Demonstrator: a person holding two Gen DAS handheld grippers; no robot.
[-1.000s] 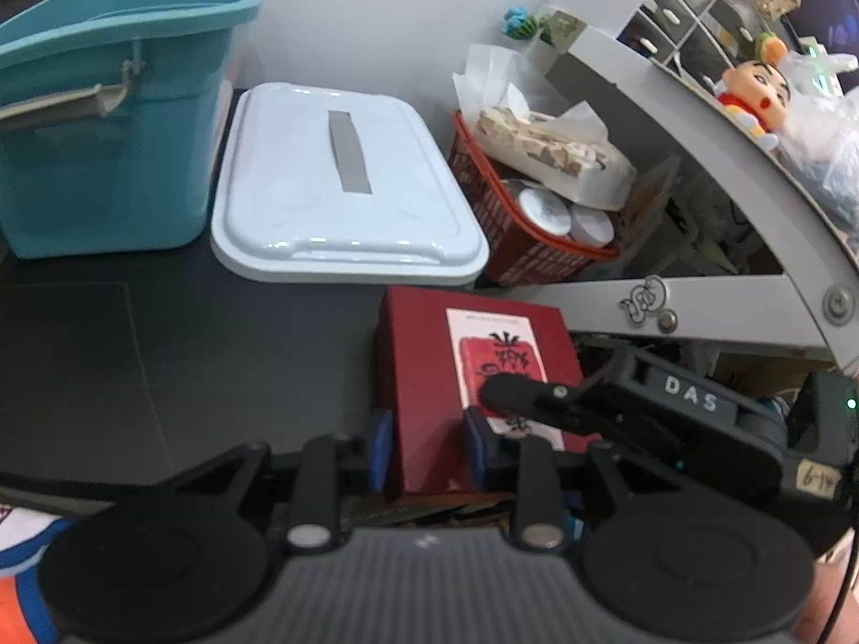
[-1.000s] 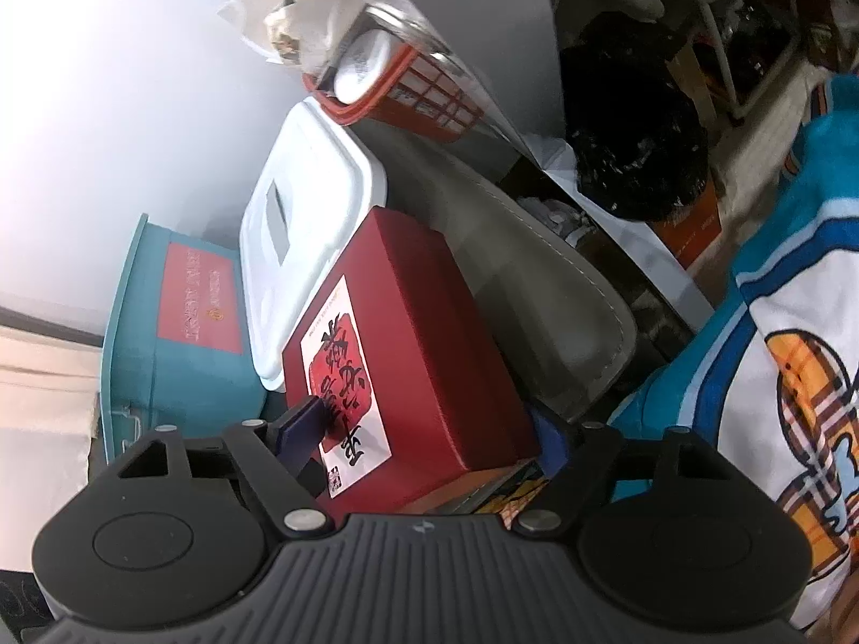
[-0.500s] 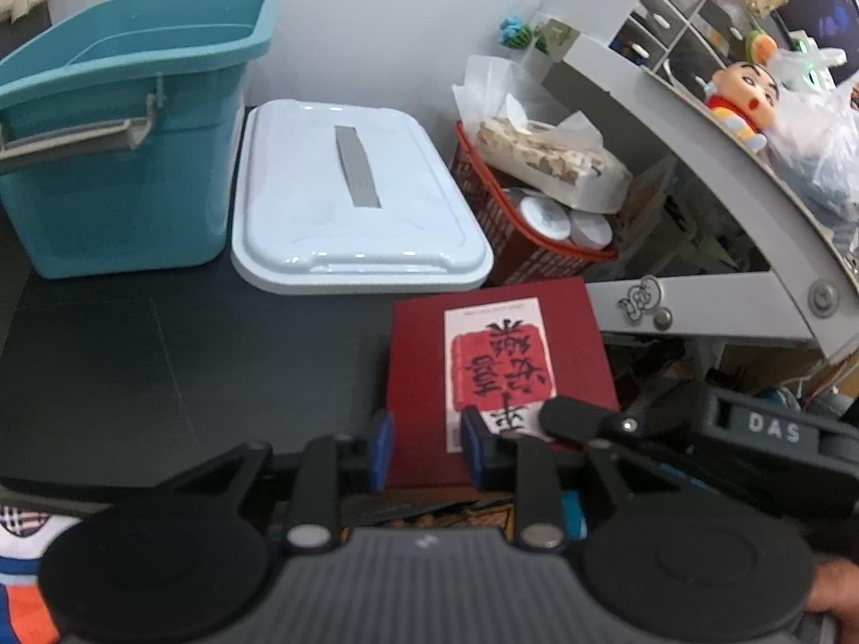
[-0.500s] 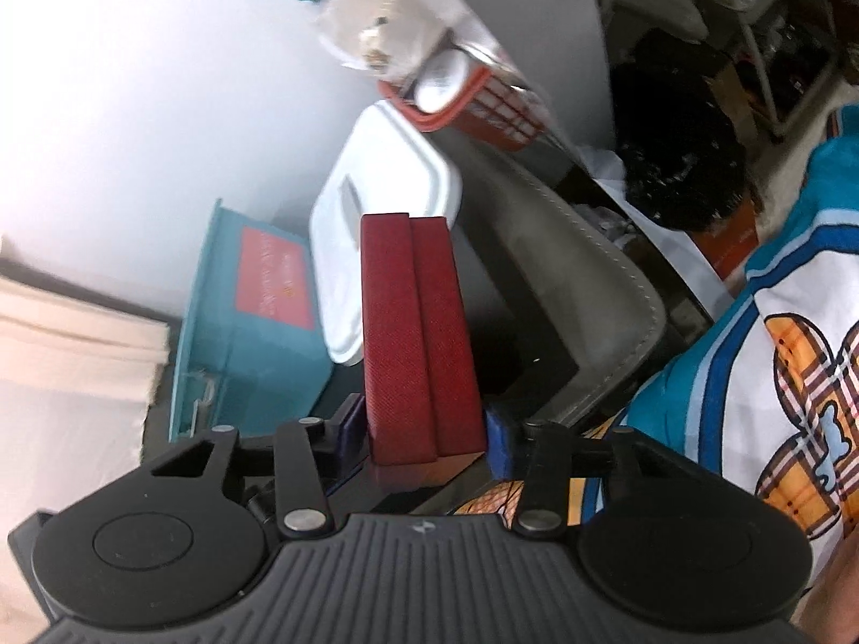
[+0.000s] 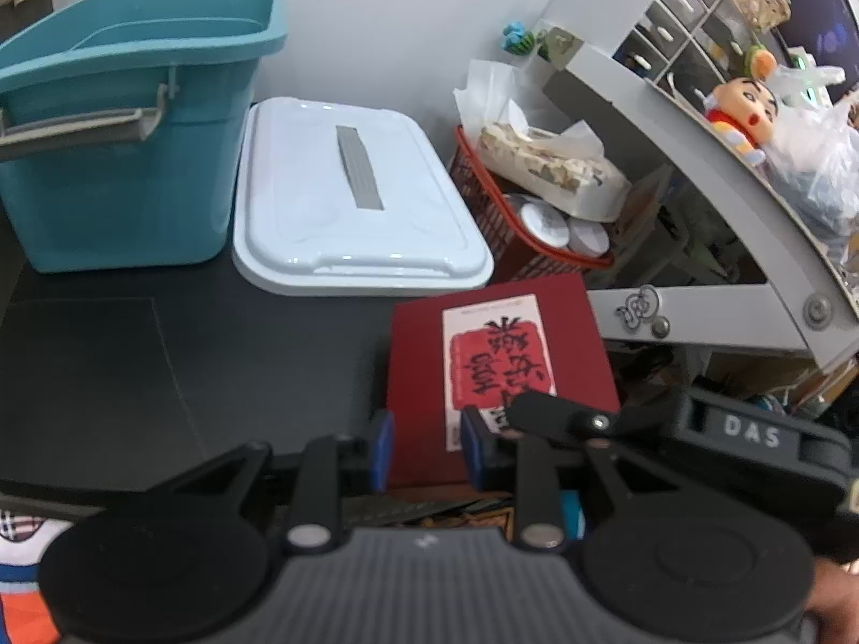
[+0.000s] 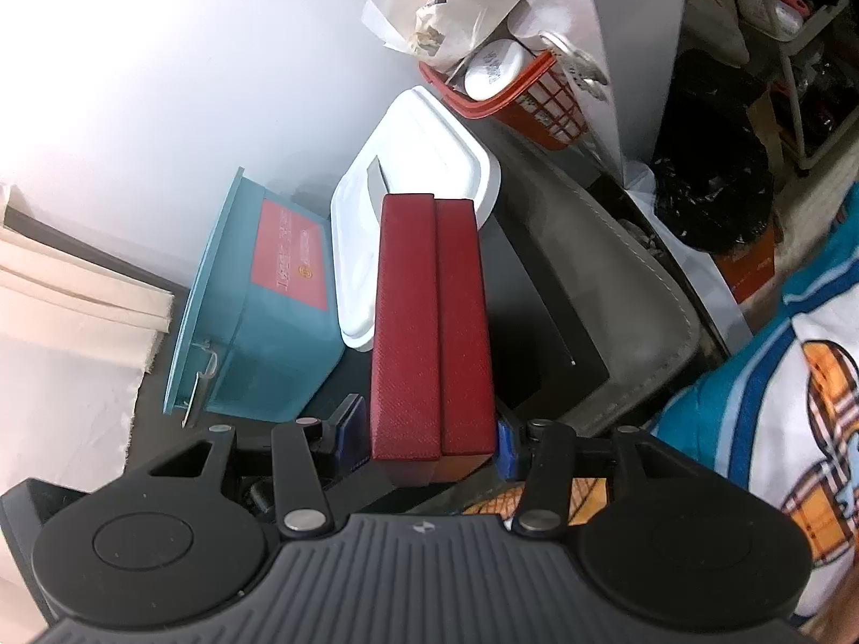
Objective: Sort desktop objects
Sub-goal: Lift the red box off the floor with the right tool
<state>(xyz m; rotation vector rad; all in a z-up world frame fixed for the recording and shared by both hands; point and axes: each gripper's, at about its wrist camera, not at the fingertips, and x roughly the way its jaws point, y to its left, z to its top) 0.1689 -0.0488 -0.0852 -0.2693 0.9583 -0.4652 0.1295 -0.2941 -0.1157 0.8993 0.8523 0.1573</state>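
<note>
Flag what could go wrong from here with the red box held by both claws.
1. The right claw grips only the near end of the red box, so the long overhang could lever it loose.
2. The left claw pinches the same box edge; uneven motion could twist it.
3. The white lid and orange basket sit close ahead; the box could knock them.

Left gripper point(image 5: 424, 448) clamped shut; right gripper point(image 6: 429, 440) gripping.

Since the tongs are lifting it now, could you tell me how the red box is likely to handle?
The red box looks stiff, with crisp edges, so it likely won't sag. Its textured covering should resist slipping. A seam along its side suggests a lid, which might open if tilted.
</note>
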